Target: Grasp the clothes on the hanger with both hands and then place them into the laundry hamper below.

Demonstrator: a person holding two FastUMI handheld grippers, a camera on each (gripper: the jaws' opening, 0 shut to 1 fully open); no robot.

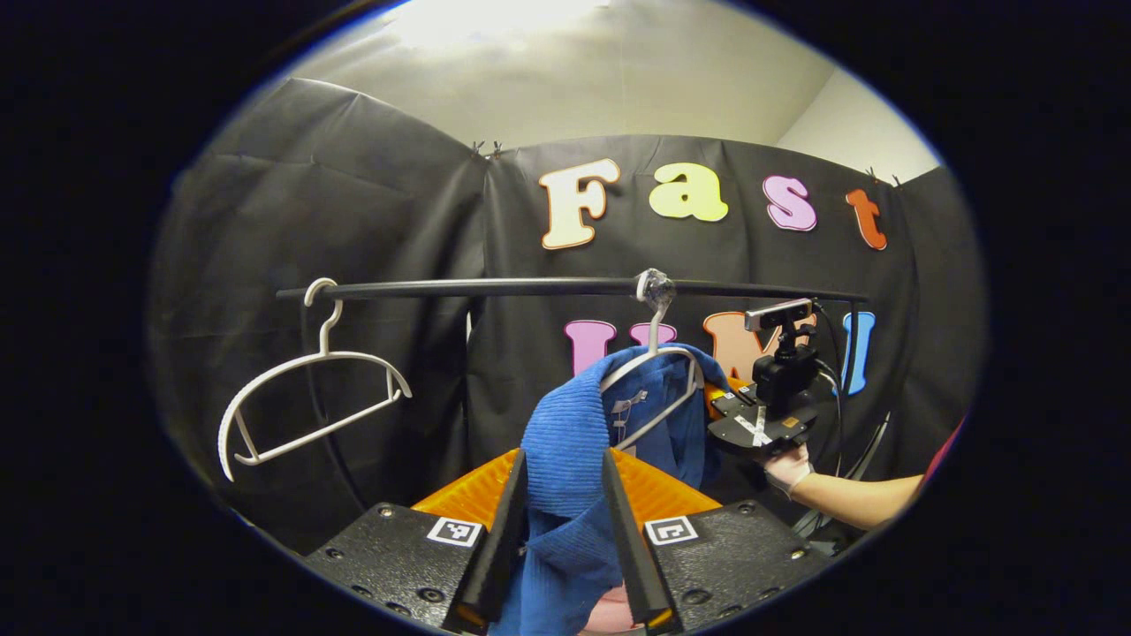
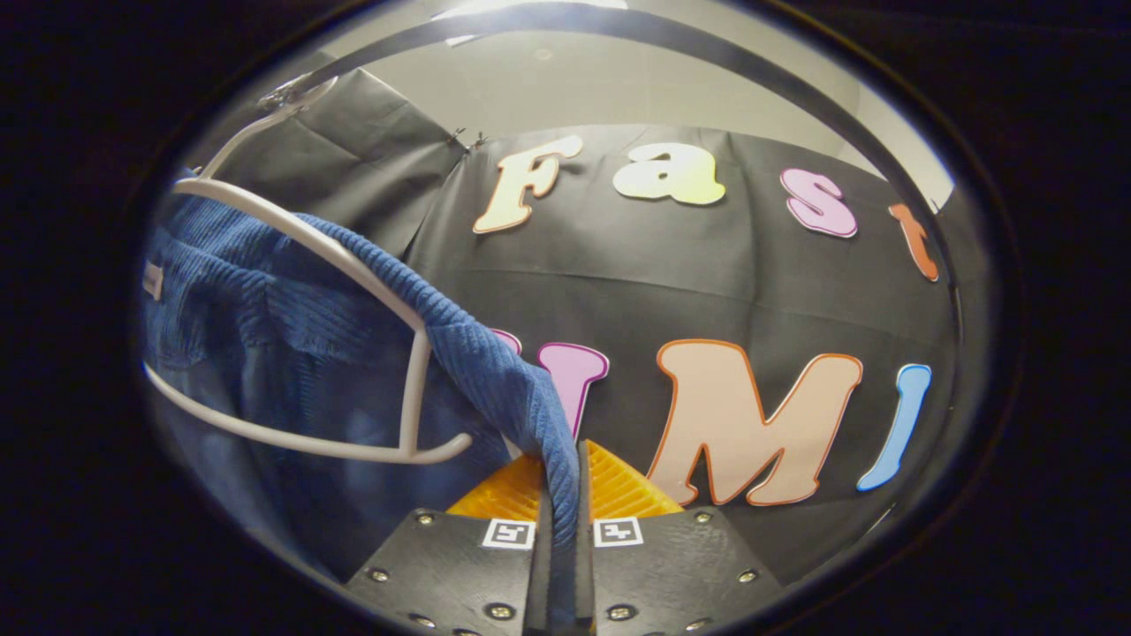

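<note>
A blue knit garment (image 1: 565,433) hangs on a white hanger (image 1: 658,371) from a black rail (image 1: 530,287). My left gripper (image 1: 565,464) is shut on a thick fold of its near shoulder, and the cloth fills the space between the fingers. In the left gripper view the right gripper (image 1: 760,415) sits at the garment's far side, held by a hand (image 1: 788,465). In the right gripper view the right gripper (image 2: 564,481) is shut on a thin edge of the garment (image 2: 495,371), which drapes off the hanger (image 2: 353,265). The hanger's end bar stands bare.
An empty white hanger (image 1: 309,397) hangs tilted at the left end of the rail. The rail (image 2: 707,53) arcs overhead in the right gripper view. The black booth wall closes in behind. A pinkish patch (image 1: 610,616) shows under the cloth; what it is cannot be told.
</note>
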